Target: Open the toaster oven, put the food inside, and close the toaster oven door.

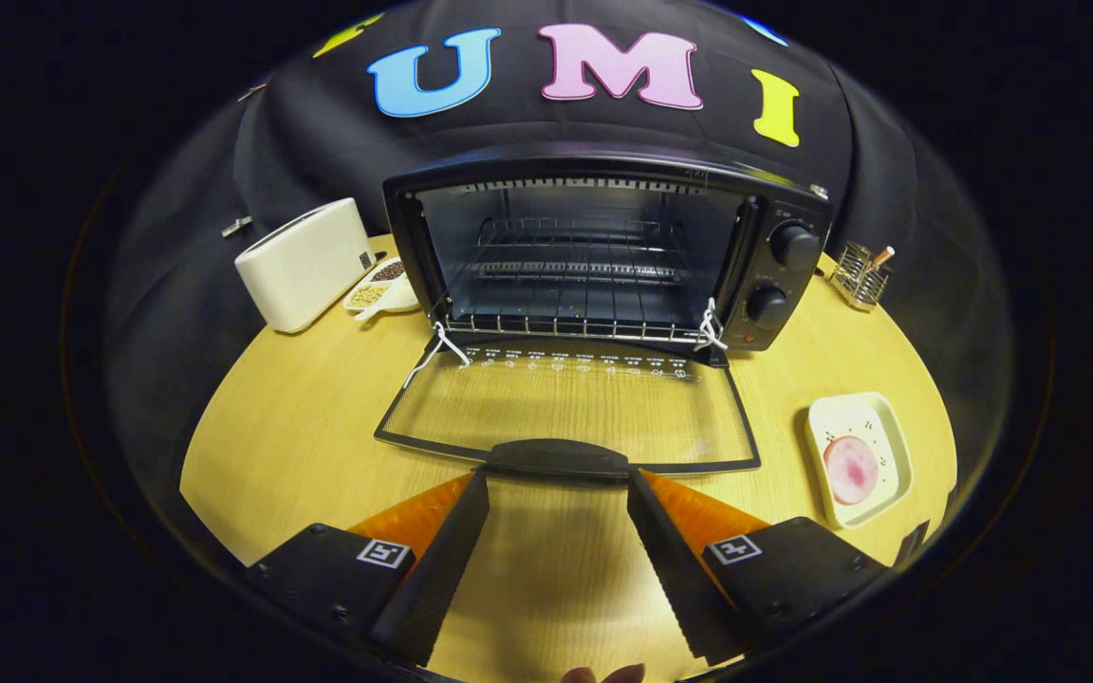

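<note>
The black toaster oven (pixel 793 285) stands at the back of the wooden table (pixel 300 427) with its glass door (pixel 565 413) folded down flat. Its wire rack (pixel 570 327) inside is bare. The door handle (pixel 558 457) lies just ahead of my fingertips. My gripper (pixel 558 479) is open, its fingers spread to about the width of the handle, with nothing between them. The food, a round pink slice (pixel 851 469), lies on a small cream square plate (pixel 879 427) to the right of the door, beyond my right finger.
A white toaster (pixel 305 264) stands left of the oven, with a small divided dish (pixel 383 285) of grains beside it. A wire holder (pixel 861 275) sits at the back right. Two knobs (pixel 793 247) are on the oven's right panel.
</note>
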### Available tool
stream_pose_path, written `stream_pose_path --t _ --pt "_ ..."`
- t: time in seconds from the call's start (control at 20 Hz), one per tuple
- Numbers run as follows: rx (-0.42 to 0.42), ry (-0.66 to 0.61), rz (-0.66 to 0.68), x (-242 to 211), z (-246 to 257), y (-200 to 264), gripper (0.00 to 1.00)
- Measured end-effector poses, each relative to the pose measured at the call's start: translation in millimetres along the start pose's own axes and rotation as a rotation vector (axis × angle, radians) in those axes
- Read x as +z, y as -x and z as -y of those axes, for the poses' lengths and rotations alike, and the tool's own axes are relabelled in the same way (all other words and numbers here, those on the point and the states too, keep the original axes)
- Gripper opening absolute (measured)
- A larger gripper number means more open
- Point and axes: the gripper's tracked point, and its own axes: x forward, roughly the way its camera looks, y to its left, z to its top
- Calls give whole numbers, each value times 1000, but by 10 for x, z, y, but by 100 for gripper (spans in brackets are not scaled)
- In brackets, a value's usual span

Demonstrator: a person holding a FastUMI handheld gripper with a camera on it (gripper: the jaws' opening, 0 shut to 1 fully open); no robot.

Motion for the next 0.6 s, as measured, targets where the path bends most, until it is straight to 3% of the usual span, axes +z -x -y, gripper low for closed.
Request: stream_pose_path --t 0.35,0.6 --pt "66 11 64 199 237 254 98" --pt "76 3 31 206 612 390 98"
